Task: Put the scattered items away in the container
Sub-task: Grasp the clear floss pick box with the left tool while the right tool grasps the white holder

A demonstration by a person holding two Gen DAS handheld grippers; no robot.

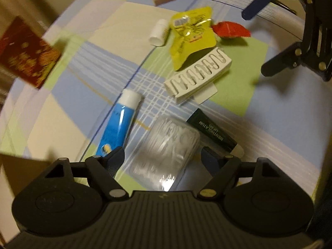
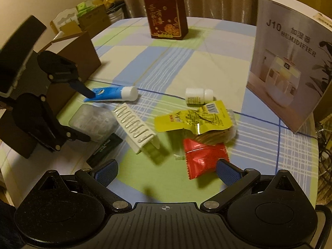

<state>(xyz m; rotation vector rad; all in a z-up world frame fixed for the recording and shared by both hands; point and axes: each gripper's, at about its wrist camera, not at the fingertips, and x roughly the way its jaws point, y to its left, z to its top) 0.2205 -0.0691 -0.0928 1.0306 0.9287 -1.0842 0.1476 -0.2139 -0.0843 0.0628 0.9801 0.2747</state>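
My left gripper (image 1: 164,157) points down over a clear plastic box (image 1: 166,151) and stands open, one finger on each side of it, with a small gap still showing at both pads. Beside the box lie a blue tube (image 1: 119,124) and a dark green tube (image 1: 213,132). Farther off are a white hair clip (image 1: 199,74), a yellow pouch (image 1: 191,35), a red packet (image 1: 230,29) and a small white bottle (image 1: 158,33). My right gripper (image 2: 167,172) hovers open and empty, the red packet (image 2: 203,157) just ahead of its right finger. The brown cardboard box (image 2: 78,56) stands behind the left gripper (image 2: 85,113).
A dark red gift box (image 2: 166,14) stands at the far side of the checked tablecloth (image 2: 176,62). A tall humidifier carton (image 2: 290,58) stands at the right. Cartons and clutter sit beyond the table edge at the back left.
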